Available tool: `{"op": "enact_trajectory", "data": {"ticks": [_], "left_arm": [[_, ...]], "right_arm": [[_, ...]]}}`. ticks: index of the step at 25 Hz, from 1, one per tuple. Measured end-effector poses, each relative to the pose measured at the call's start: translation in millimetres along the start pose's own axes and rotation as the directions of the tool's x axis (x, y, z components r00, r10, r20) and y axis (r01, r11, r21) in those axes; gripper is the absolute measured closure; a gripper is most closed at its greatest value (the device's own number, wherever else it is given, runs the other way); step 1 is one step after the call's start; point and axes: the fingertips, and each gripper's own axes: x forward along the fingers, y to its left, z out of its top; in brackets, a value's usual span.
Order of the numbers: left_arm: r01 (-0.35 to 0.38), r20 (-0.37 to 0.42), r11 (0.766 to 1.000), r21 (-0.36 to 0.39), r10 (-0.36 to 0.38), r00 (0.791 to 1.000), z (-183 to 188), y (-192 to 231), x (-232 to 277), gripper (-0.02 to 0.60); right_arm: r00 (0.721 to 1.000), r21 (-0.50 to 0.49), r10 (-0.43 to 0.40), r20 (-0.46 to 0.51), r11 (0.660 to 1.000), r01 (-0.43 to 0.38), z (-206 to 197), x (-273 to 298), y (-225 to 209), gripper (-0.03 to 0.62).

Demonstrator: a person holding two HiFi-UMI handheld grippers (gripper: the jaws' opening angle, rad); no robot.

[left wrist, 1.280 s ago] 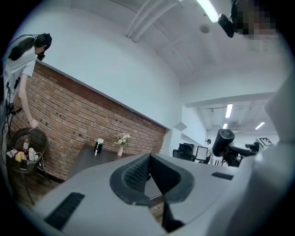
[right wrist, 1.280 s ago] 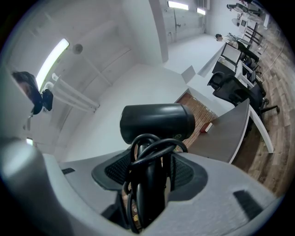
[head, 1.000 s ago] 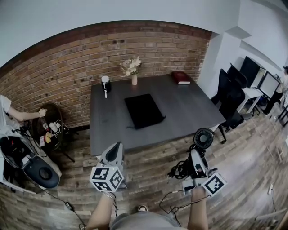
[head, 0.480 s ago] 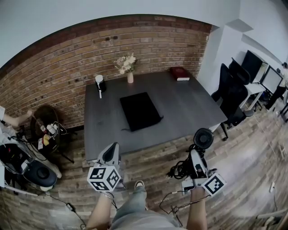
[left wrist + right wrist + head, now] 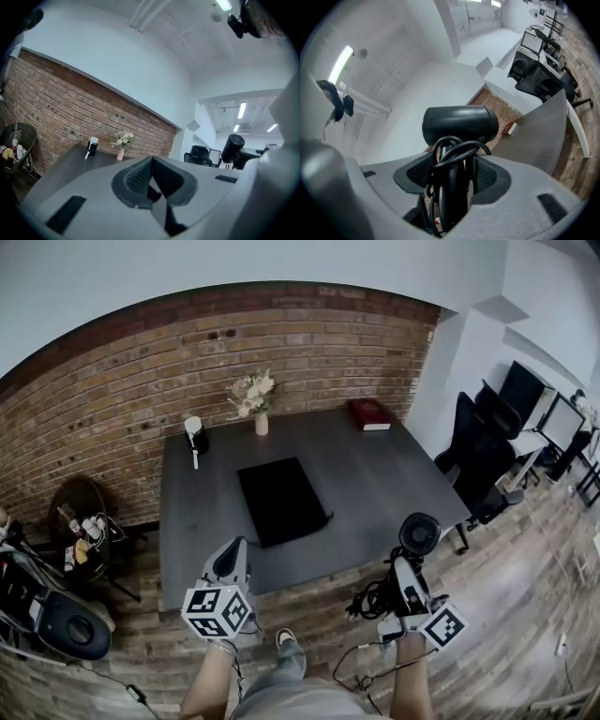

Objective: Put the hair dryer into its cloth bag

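The whole room has slid in the head view. The brick wall [image 5: 122,381] and the dark counter [image 5: 375,474] sit lower and further left than 1 second ago. The counter's near edge has come right up to the 2 claws, where a strip of wooden floor [image 5: 525,596] lay between them before. I judge the person is walking up to the counter; a shoe [image 5: 286,638] shows under the arms. Nothing on the counter has been touched.

The black cloth bag [image 5: 279,501] lies flat in the middle of the counter, just as it lay before. The hair dryer [image 5: 419,532] is off the counter, carried upright in the right claw [image 5: 404,568]. That claw pinches the handle and the cord [image 5: 454,152] wound round it, a grip that looks unchanged. The left claw [image 5: 238,549] is pressed together on nothing, and its tip now reaches over the counter's near edge.

Behind the bag and well apart from it stand a vase of flowers [image 5: 255,404], a red book [image 5: 368,414] and a small black-and-white bottle [image 5: 194,435]. None of the 3 has shifted.

So the task is still at the approach, with the dryer in hand and the bag unopened. The left claw would likely have to spread and lift the bag's mouth before the dryer can go in.
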Motion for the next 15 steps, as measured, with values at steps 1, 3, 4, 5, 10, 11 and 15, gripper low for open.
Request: {"op": "enact_trajectory", "data": {"ticks": [1,3,4,5,10,11,15], "left_arm": [[-0.001,0.002,1.000,-0.002,0.001,1.000,1.5,2.6,10.7,0.575],[-0.002,0.004,1.000,-0.003,0.002,1.000,4.5,6.7,32.4,0.575],[-0.002,0.004,1.000,-0.002,0.002,1.000,6.0,8.3,43.5,0.575],[-0.002,0.003,1.000,-0.003,0.002,1.000,7.4,9.8,54.7,0.576],[-0.006,-0.017,1.000,0.000,0.006,1.000,4.0,21.7,104.3,0.575],[-0.008,-0.022,1.000,0.003,0.008,1.000,3.4,25.3,113.2,0.575],[-0.029,-0.028,1.000,0.006,0.029,0.999,6.5,46.0,146.6,0.575]], "right_arm": [[1.000,-0.004,0.002,-0.005,1.000,-0.002,2.6,9.1,-3.9,0.358],[1.000,-0.004,0.010,-0.010,1.000,-0.010,8.4,27.0,-12.0,0.358],[1.000,-0.003,0.013,-0.012,1.000,-0.013,11.8,36.1,-16.6,0.358],[1.000,-0.003,0.014,-0.015,1.000,-0.014,15.1,45.4,-21.5,0.358],[0.999,0.004,0.015,-0.032,1.000,-0.015,23.4,93.5,-48.7,0.358],[0.999,0.007,0.014,-0.035,1.000,-0.014,24.3,103.9,-54.2,0.358],[0.999,0.037,0.024,-0.045,0.999,-0.022,27.2,149.9,-73.1,0.358]]}}
